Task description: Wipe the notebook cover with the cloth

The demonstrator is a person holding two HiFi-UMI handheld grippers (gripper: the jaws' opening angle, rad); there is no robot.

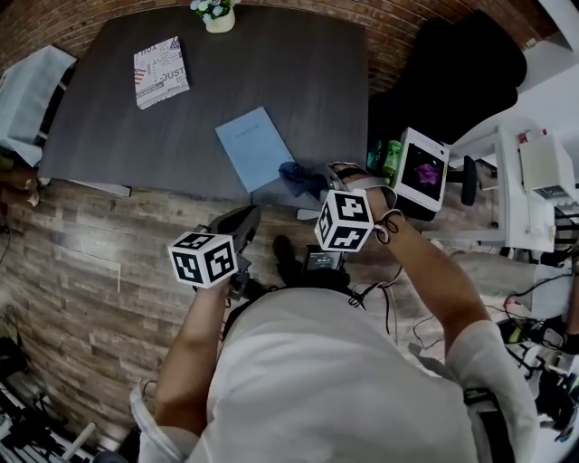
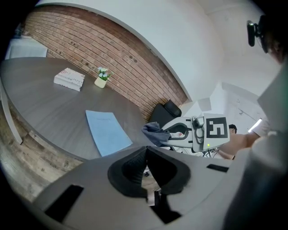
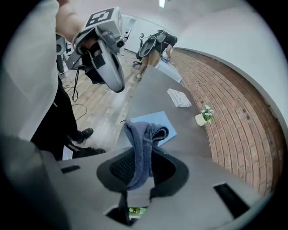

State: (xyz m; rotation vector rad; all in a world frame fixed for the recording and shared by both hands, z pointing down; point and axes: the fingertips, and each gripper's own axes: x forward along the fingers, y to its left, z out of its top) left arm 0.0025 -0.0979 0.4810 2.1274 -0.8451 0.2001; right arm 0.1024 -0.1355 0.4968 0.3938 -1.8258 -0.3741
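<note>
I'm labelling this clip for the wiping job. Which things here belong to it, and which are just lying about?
Belong to the job:
- light blue notebook on the table
- dark blue cloth, held by the right gripper

Just lying about:
- patterned book
- small flower pot
- left gripper, shut and empty

Head camera looks steeply down, table (image 1: 109, 136) filling the upper left. Both gripper cameras sit low beside its near edge, sharing the blue notebook (image 2: 107, 131).
</note>
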